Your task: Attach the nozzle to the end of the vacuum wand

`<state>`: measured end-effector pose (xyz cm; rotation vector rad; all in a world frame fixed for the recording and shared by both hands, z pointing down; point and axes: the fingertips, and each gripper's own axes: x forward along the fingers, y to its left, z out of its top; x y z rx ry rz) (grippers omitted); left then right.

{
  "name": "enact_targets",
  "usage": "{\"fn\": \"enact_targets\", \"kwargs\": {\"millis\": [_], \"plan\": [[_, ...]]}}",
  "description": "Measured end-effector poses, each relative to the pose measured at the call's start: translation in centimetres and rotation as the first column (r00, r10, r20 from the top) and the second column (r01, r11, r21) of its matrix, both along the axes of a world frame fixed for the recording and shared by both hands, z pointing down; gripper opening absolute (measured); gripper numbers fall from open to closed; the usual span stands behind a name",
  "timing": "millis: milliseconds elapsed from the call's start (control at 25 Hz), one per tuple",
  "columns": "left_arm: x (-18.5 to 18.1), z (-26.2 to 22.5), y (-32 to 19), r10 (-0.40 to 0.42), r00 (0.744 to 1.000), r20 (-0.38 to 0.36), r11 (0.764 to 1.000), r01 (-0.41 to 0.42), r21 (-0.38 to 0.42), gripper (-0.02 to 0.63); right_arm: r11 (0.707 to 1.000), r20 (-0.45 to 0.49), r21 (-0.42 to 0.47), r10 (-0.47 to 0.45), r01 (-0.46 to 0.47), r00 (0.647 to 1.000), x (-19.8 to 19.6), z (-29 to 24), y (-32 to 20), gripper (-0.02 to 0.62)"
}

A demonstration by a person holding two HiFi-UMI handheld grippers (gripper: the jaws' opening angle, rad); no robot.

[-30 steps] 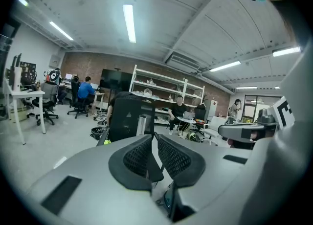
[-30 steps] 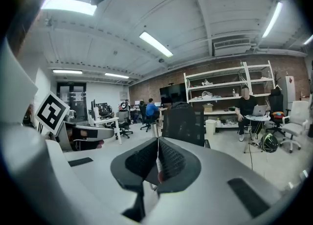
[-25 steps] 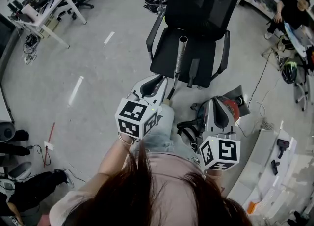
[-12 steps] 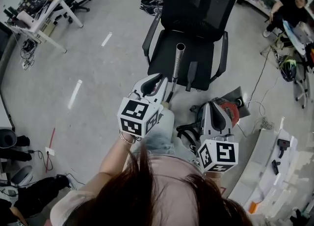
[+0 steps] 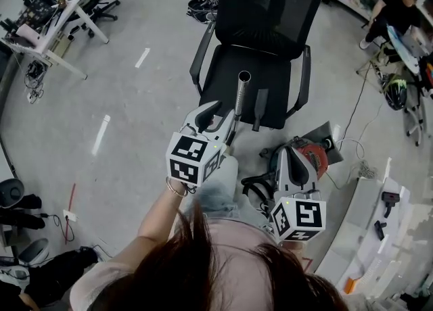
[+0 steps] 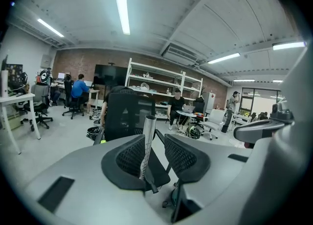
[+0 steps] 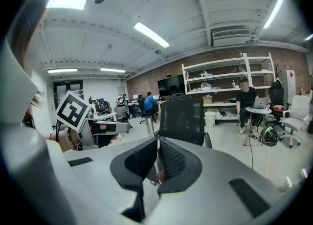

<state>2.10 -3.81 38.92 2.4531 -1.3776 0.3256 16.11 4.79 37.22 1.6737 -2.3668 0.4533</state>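
My left gripper [image 6: 155, 144], its jaws just opened wide, stands around the vacuum wand [image 6: 146, 138] without squeezing it. The wand's open end rises over the seat of a black office chair [image 5: 270, 12]. The dark nozzle [image 5: 260, 108] lies on that seat, just beside the wand. My right gripper [image 7: 157, 163] is closed tight near the red vacuum body [image 5: 318, 157].

The vacuum wand [image 5: 241, 93] stands upright against the front of the office chair [image 5: 270, 5], its open end over the seat. The nozzle [image 5: 260, 108] rests at the seat's front edge, just right of the wand. The vacuum body [image 5: 315, 157] sits on the floor [image 5: 135, 120], right of the chair and nearer the person. A desk [image 5: 47, 31] stands well off to the left.
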Motion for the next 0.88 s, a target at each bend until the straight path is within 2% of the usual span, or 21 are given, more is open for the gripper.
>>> {"fn": "enact_targets", "kwargs": {"millis": [440,880], "plan": [[1.4,1.4,-4.0,0.021,1.0,0.014,1.0,-0.021,-0.002,0.131,0.998,-0.009,-0.053,0.041,-0.041,0.999,1.3,1.8,-1.1,0.026],[3.2,4.7,-6.9,0.051,0.995,0.083,0.998,-0.048,-0.035,0.149,0.99,-0.01,-0.114,0.078,-0.078,0.997,2.8,3.8,-1.4,0.026]]}}
